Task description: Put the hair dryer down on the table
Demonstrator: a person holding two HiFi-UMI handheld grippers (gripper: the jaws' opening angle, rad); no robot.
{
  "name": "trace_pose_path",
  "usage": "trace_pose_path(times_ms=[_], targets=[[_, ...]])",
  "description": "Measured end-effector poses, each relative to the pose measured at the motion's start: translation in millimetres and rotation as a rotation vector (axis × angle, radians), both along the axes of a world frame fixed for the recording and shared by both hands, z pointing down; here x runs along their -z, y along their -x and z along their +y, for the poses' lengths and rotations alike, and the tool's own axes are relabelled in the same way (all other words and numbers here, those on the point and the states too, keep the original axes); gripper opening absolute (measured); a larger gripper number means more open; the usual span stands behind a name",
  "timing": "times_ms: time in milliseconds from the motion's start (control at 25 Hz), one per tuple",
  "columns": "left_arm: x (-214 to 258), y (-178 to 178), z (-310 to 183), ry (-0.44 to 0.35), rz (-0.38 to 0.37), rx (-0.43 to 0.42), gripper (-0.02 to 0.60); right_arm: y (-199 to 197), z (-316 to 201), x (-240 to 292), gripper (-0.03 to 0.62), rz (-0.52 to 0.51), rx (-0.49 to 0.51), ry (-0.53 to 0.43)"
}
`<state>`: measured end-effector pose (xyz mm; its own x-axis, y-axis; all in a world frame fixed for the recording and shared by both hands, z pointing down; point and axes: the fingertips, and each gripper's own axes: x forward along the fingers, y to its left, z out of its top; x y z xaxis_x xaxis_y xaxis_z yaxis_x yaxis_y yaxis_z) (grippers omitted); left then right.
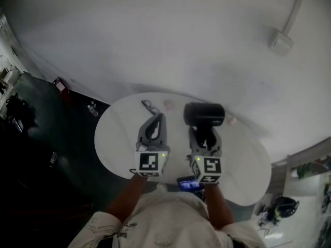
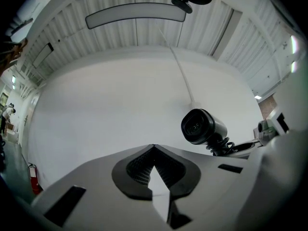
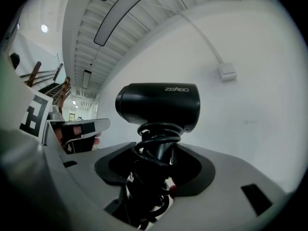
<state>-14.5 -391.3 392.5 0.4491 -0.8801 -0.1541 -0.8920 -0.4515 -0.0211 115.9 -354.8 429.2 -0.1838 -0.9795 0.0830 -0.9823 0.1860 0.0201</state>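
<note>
White round table (image 1: 111,143), dark item (image 1: 150,106) at far edge, hair dryer (image 1: 204,114) upright

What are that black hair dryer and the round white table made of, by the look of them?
The hair dryer looks like matte black plastic: dull even sheen, printed logo. The table has a smooth white top, maybe laminate or painted board; no grain shows.

A round white desk (image 1: 243,164) is set before a plain white wall (image 1: 155,35); dark floor (image 1: 46,154) is seen left; a long, perhaps unlit lamp (image 2: 134,14) is hung overhead.
</note>
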Motion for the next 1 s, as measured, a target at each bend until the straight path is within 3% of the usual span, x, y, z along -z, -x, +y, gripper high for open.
trace_pose_path(times_ms=[600,1000], targets=[[-20.3,-29.3,-29.1,0.070,0.005,0.043,-0.005,-29.4,-40.5,-35.7,0.235,-0.010,0.037,0.096],[-22.9,-28.0,-32.8,0.088,0.009,0.077,-0.005,-24.6,-75.0,-130.5,0.235,-0.019,0.061,0.335]])
